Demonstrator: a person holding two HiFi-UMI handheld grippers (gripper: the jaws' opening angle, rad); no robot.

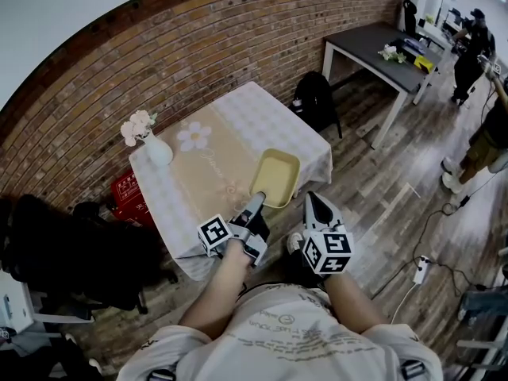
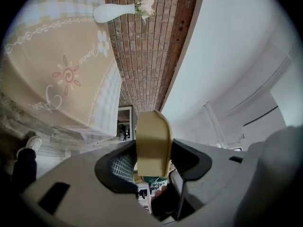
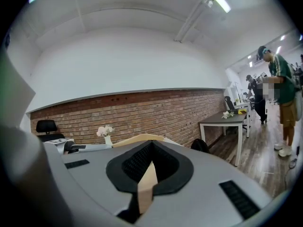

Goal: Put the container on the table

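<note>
Clamping the smooth yellow container's (image 1: 275, 179) rounded rim, the left gripper (image 1: 255, 201) hangs at the cloth-covered table's (image 1: 238, 125) edge. The right gripper (image 1: 312, 199) seemingly pinches it too.

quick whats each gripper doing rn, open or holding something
left gripper: closed on the rim of the yellow container
right gripper: closed on another edge of the yellow container

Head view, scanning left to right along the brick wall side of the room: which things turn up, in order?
Red box on the floor → white vase of pale flowers → shallow yellow rectangular container → black backpack → dark grey table with white legs.
</note>
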